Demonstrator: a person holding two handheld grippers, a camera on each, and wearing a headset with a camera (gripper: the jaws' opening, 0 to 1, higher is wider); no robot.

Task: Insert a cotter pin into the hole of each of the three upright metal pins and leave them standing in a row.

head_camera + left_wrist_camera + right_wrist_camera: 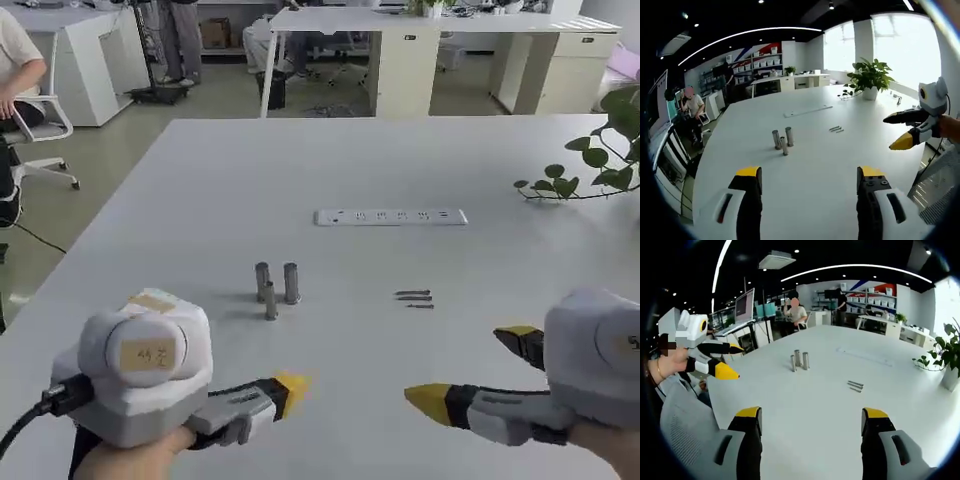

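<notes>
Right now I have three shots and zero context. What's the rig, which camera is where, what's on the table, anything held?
No robot here: a person holds a two-jaw tool in each hand and wears a headset camera. The head view looks down from that headset. The two round pictures come from a fisheye camera on each tool, looking along its yellow-tipped jaws: the left tool and the right tool. Each also catches the other tool at its edge. On the white table stand three upright metal pins close together, with three cotter pins lying to their right and a power strip behind. A plant sits at the right edge. Both tools are open and hold nothing.
</notes>
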